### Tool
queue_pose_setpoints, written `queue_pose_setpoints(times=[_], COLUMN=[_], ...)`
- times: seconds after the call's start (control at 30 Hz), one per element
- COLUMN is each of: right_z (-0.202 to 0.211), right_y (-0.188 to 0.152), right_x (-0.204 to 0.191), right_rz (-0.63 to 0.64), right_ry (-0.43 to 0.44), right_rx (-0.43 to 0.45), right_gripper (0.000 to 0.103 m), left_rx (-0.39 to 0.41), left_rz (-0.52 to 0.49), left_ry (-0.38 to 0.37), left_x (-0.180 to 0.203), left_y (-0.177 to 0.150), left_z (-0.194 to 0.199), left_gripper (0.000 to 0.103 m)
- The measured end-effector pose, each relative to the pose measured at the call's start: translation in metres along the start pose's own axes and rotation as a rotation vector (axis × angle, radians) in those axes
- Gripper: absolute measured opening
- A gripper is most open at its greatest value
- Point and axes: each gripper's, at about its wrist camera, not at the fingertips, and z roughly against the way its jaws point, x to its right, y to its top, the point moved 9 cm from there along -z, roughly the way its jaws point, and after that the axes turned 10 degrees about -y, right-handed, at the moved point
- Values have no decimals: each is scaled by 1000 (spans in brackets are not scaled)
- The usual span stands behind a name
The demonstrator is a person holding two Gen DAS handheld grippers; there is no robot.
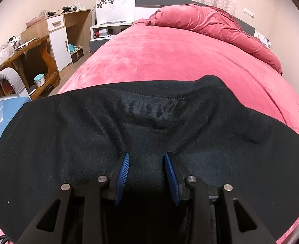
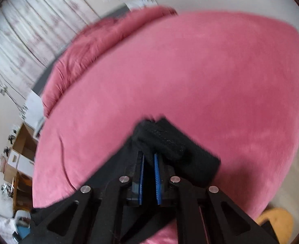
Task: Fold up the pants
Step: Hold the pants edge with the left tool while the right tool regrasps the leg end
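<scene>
While the black fleece pants (image 1: 149, 126) lie spread on the pink plush bedspread (image 1: 169, 57), left gripper (image 1: 147, 156) sits jaws wide over the cloth, likely pinning it flat. Right gripper (image 2: 149, 156) is clamped narrow on a bunched black end (image 2: 161, 138), raised to fold over.

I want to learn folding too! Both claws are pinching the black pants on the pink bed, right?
Not quite. Only the right claw is pinching the black pants, as the right wrist view shows. The left wrist view shows the left claw open over the pants, on the pink bed.
</scene>
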Motion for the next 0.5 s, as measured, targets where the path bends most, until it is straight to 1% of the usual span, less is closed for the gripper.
queue_pose_setpoints(times=[0.07, 0.1, 0.13, 0.17, 0.2, 0.27, 0.3, 0.33, 0.4, 0.5], right_z=[-15, -23, -30, -32, -26, -19, -12, -6, 4, 7], right_y=[-4, -15, -20, -24, -24, -25, -27, -26, -27, -35], right_x=[17, 28, 35, 41, 43, 48, 53, 56, 65, 75], right_rz=[-19, -24, -34, -56, -85, -148, -187, -207, -229, -237], right_ry=[-57, -95, -98, -83, -56, -14, -1, -2, -17, -26], right_rx=[-45, -83, -107, -107, -94, -77, -71, -56, -13, -25], right_gripper=[9, 9, 10, 10, 14, 27, 47, 64, 66, 67], left_rx=[2, 3, 4, 4, 4, -6, -12, -19, -34, -44], left_rz=[-5, -10, -14, -14, -13, -12, -11, -9, 6, 21], left_ry=[9, 14, 18, 18, 17, 8, 4, -2, -17, -26], left_x=[1, 2, 2, 2, 2, 1, 1, 0, -1, -2], left_y=[0, 0, -1, -1, -1, 0, 0, 1, 1, -1], left_z=[0, -1, -1, -1, -1, 0, 0, 0, 3, 6], left_gripper=[37, 37, 37, 37, 37, 37, 37, 37, 37, 37])
